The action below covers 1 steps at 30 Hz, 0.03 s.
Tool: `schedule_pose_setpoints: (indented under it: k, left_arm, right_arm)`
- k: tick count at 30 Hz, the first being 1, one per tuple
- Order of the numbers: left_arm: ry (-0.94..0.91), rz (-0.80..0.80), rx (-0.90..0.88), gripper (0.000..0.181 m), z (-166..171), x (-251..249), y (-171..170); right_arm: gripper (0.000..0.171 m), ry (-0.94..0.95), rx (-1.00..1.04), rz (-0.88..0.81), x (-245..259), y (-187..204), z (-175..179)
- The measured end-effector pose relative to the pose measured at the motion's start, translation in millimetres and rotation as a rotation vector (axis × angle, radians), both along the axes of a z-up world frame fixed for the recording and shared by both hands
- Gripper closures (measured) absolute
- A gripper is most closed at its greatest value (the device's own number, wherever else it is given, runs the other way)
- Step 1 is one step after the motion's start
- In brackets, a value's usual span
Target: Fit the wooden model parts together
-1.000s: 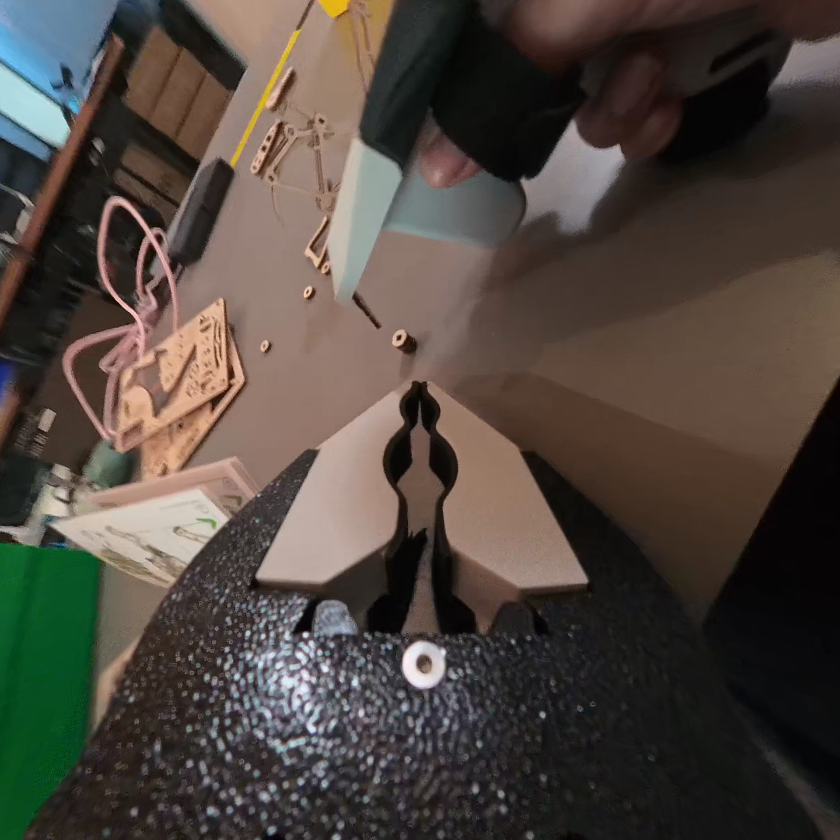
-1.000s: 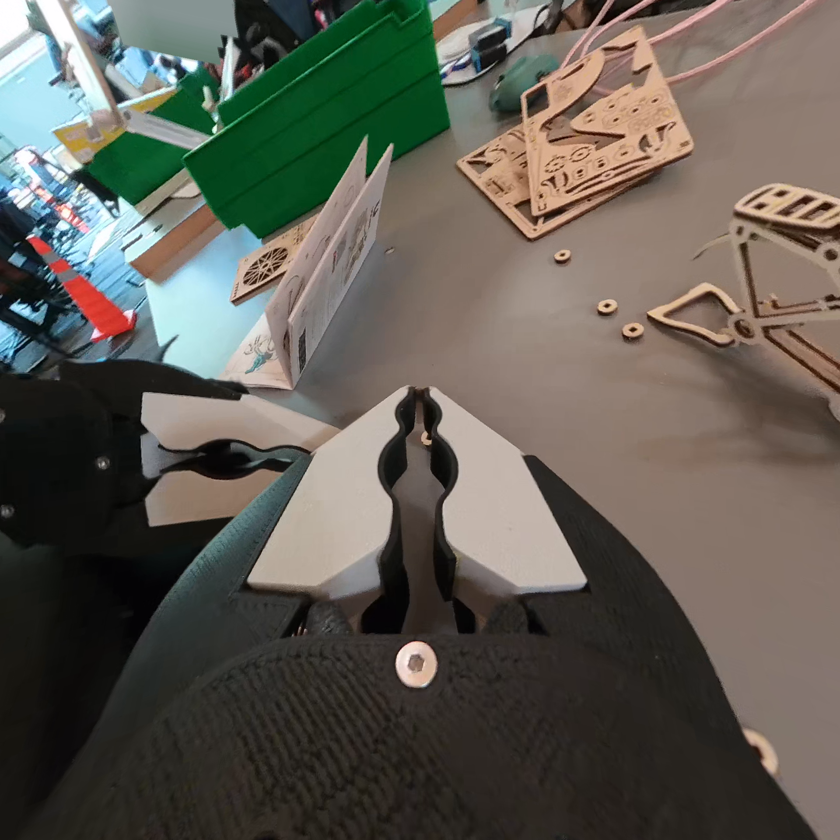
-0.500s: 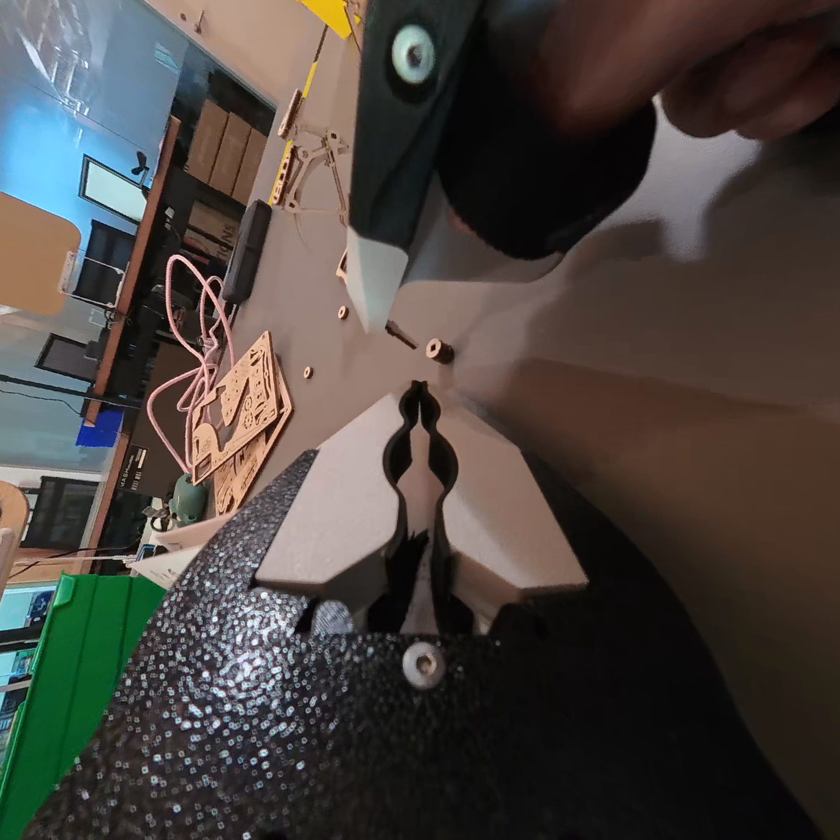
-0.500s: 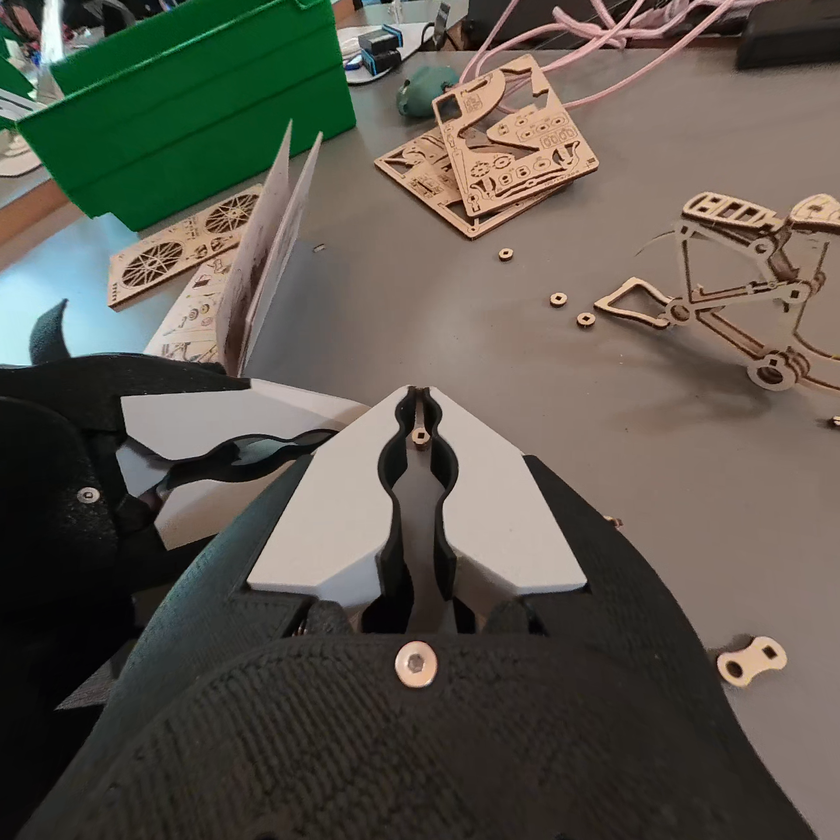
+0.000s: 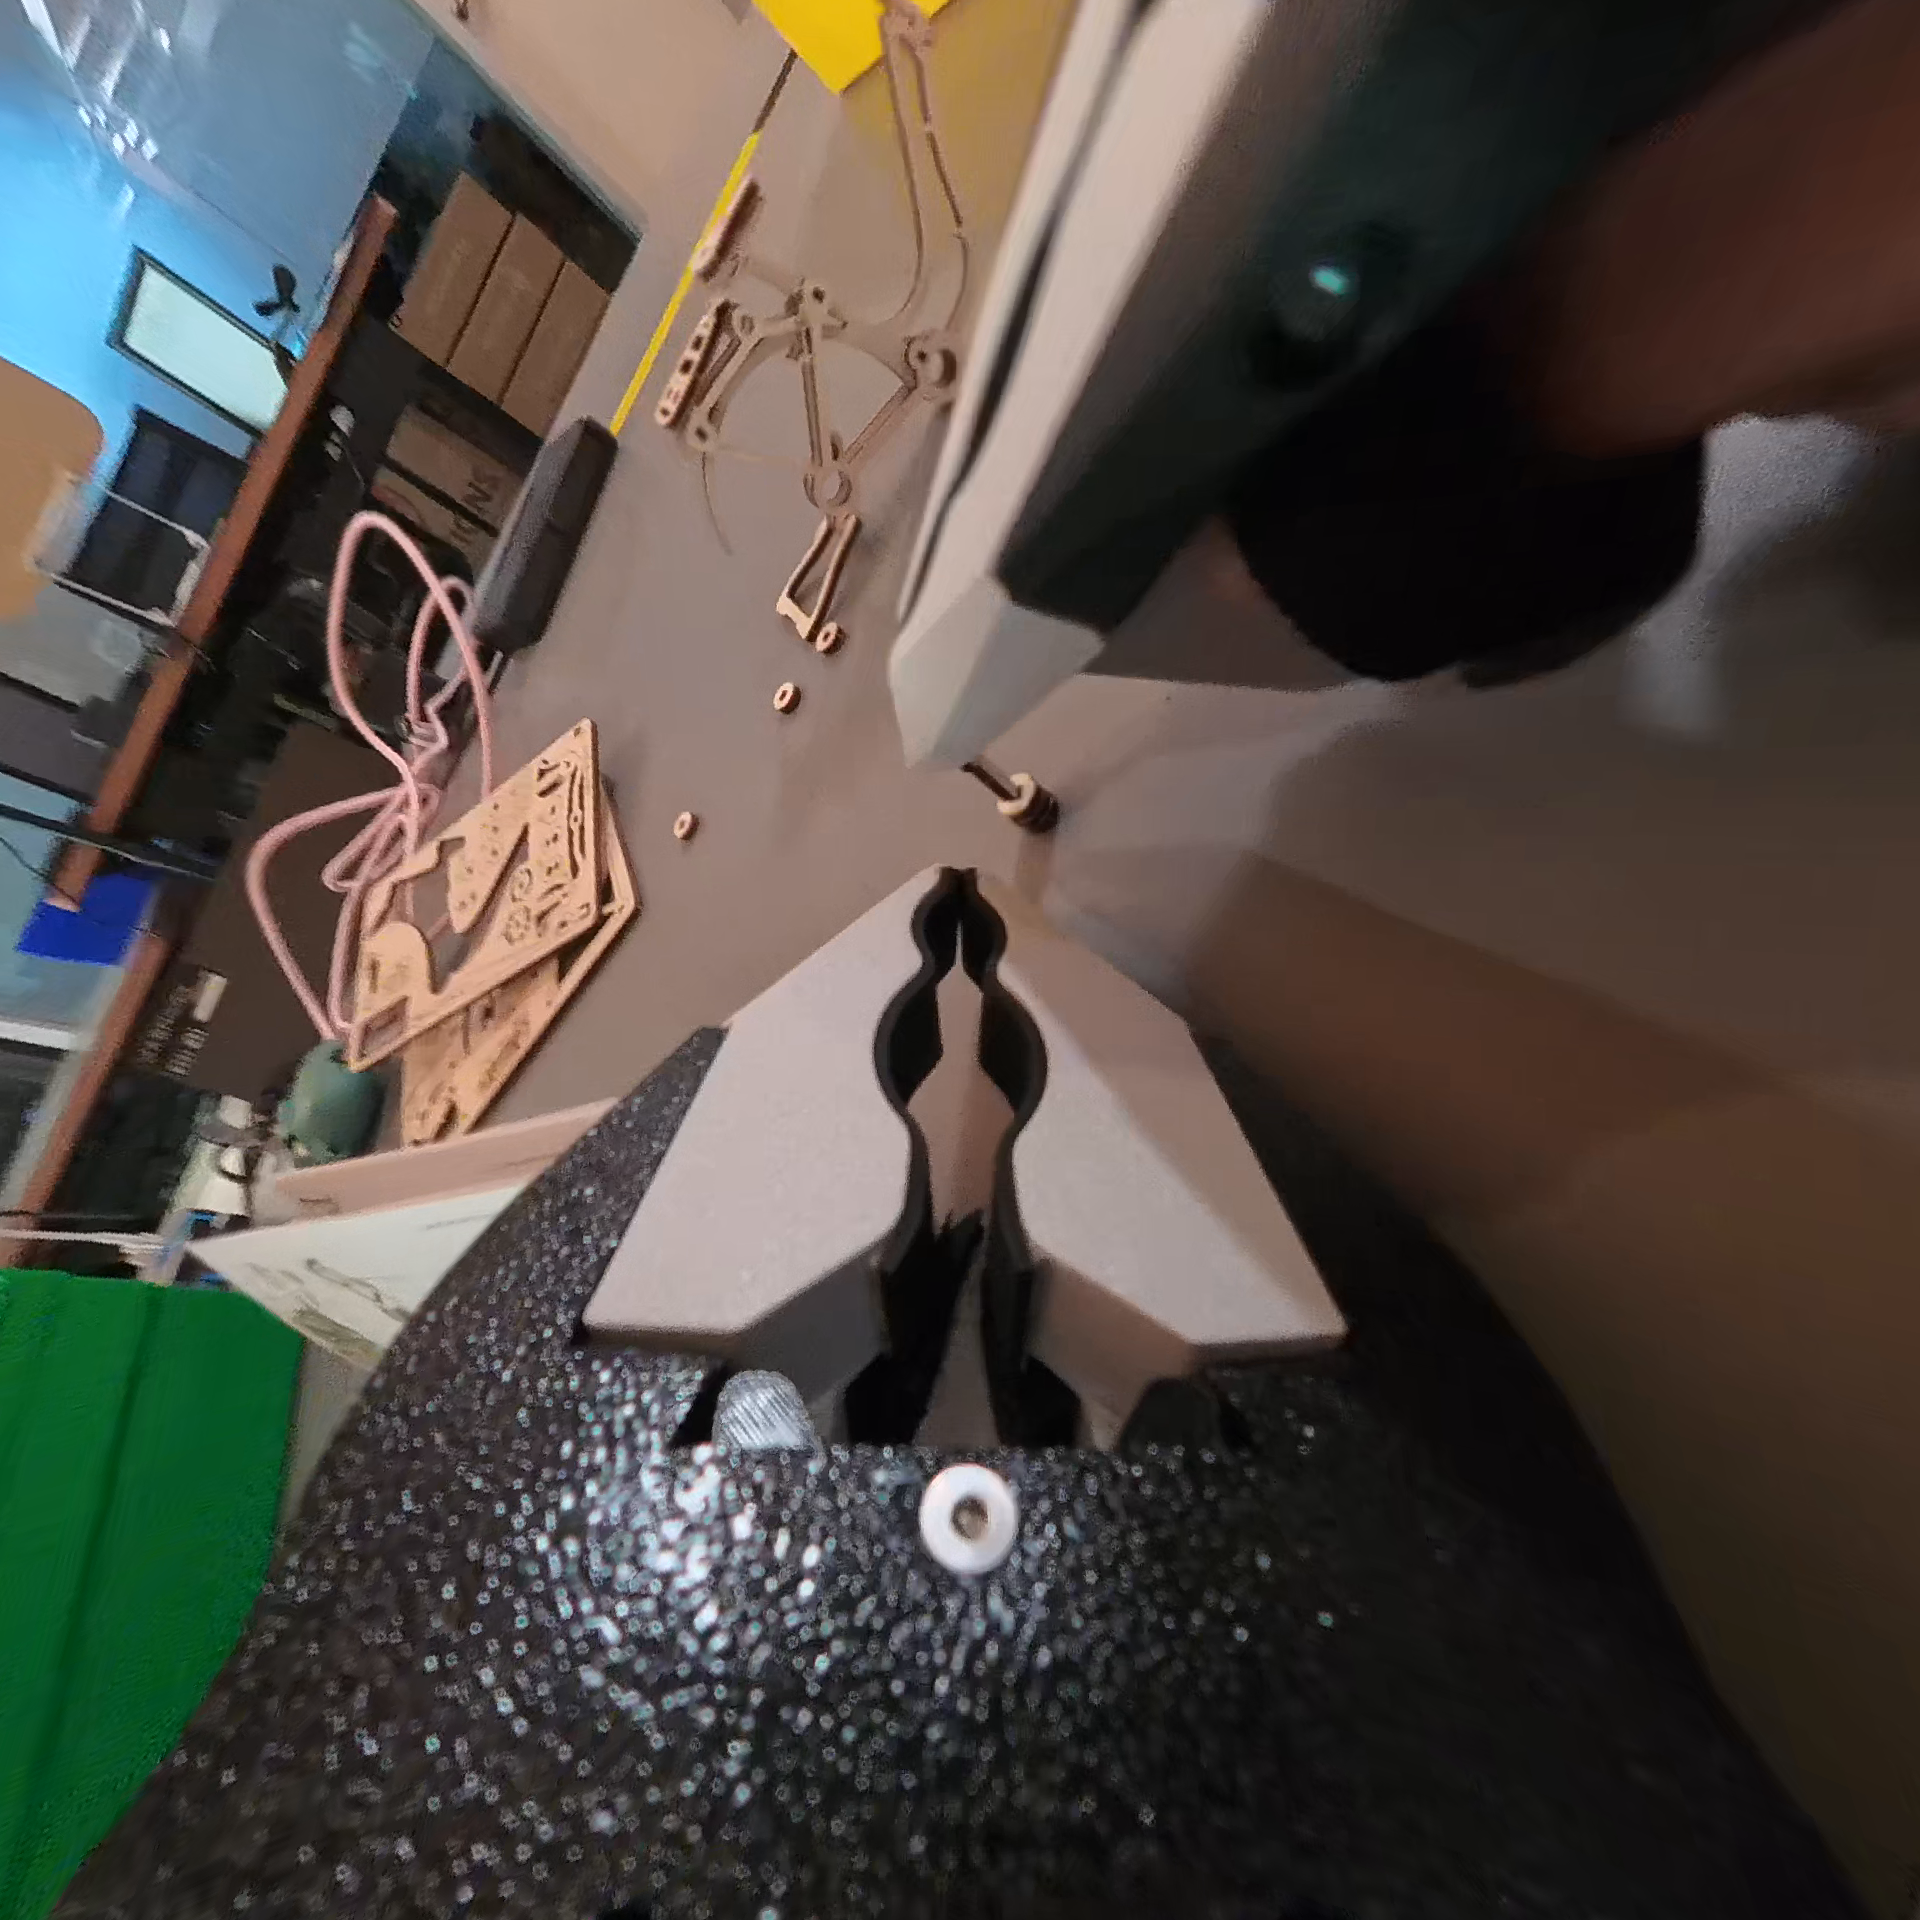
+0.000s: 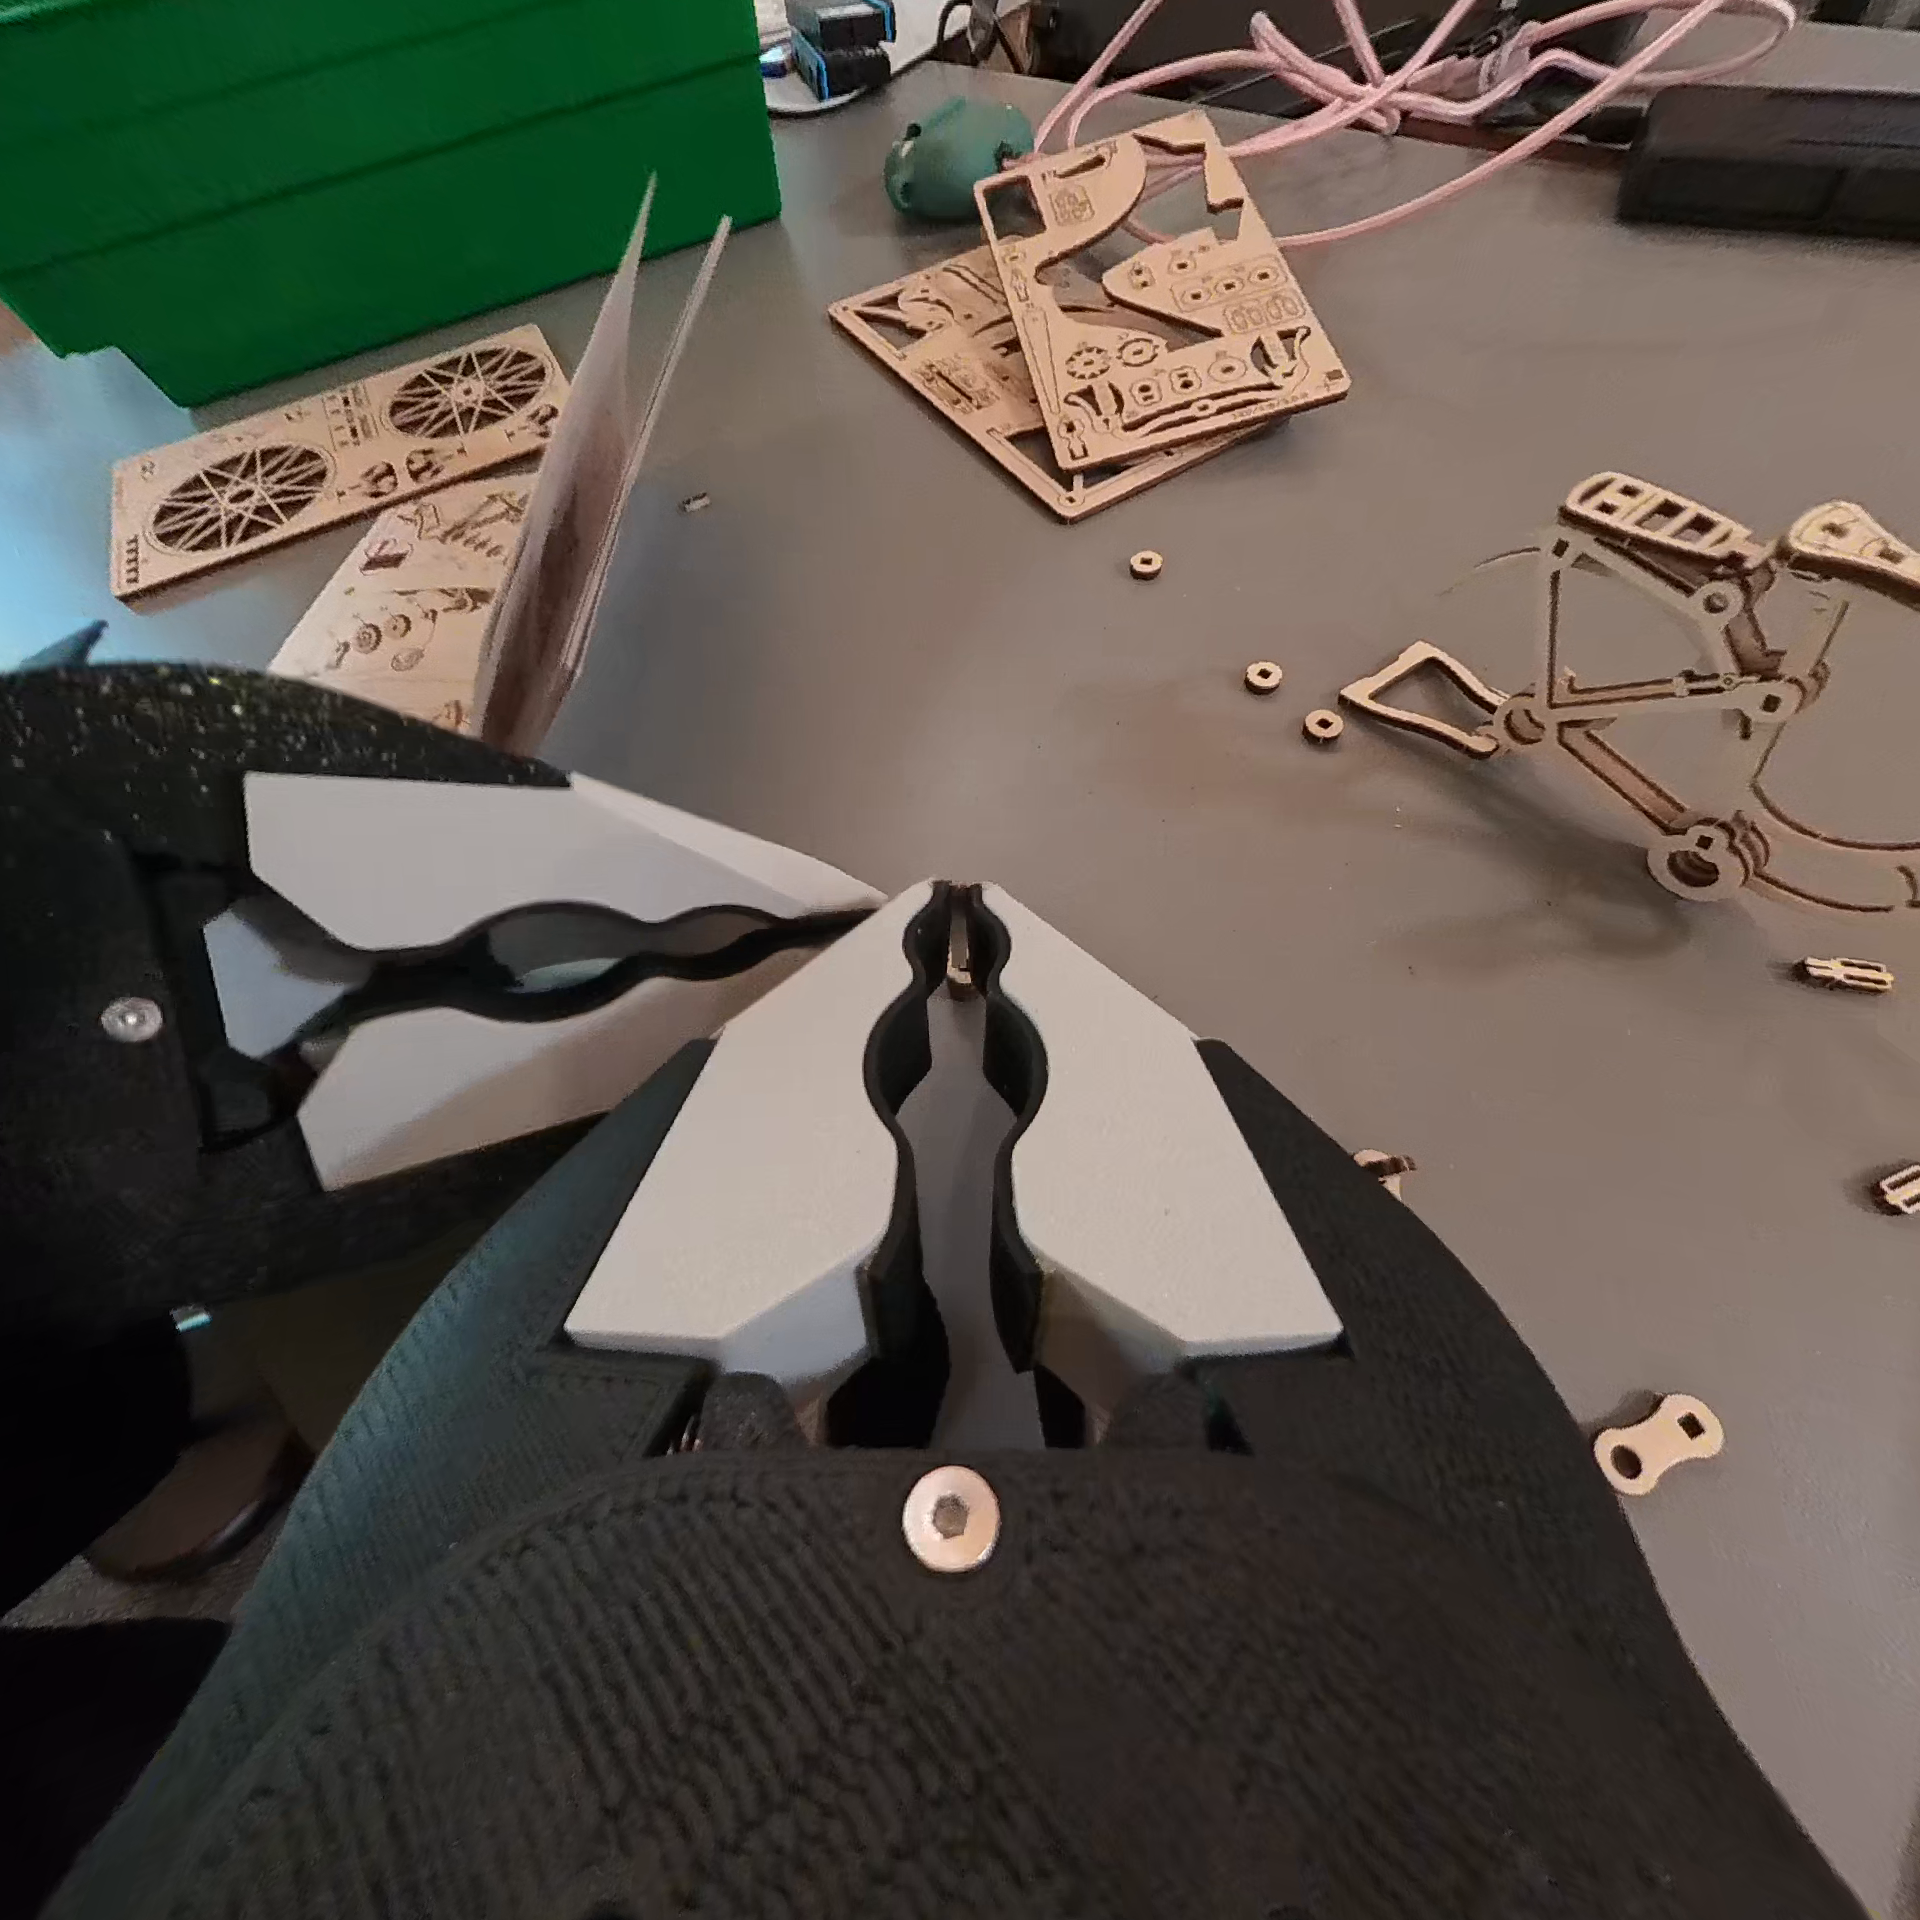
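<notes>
My right gripper point(image 6: 961, 894) is shut on a small wooden axle pin point(image 6: 958, 956) held between its tips. In the left wrist view the right gripper point(image 5: 940, 727) comes in from the upper right. The dark pin with a small ring on its end point(image 5: 1023, 802) sticks out of it just above the table. My left gripper point(image 5: 961, 881) is shut with nothing visible between its tips. In the right wrist view the left gripper point(image 6: 852, 916) lies sideways, its tip right beside the right gripper's tip. A partly built wooden frame point(image 6: 1662, 727) lies to the right.
On the grey table point(image 6: 935, 675) lie loose washers point(image 6: 1262, 677), stacked punched wooden sheets point(image 6: 1153, 343), a wheel sheet point(image 6: 343, 457), an open booklet point(image 6: 592, 468), a link piece point(image 6: 1657, 1444) and other small parts. A green bin point(image 6: 364, 156), a pink cable point(image 6: 1351, 94) and a black box point(image 6: 1766, 177) stand at the back.
The right gripper has turned and moved further over the table, still shut on the pin. The left gripper's tip has drawn in close to the right gripper's tip.
</notes>
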<state>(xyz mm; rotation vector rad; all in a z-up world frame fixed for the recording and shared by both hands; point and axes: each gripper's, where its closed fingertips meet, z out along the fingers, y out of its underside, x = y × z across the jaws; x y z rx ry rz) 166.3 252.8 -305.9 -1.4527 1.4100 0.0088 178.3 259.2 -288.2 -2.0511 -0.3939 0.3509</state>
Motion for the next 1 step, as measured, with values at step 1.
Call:
schedule_pose_setpoints:
  k: [1]
  left_arm:
    - [-0.024,0.008,-0.036,0.181,0.3,-0.4,0.9]
  right_arm:
    - [0.17,-0.011,0.0,0.003,-0.7,0.3,-0.6]
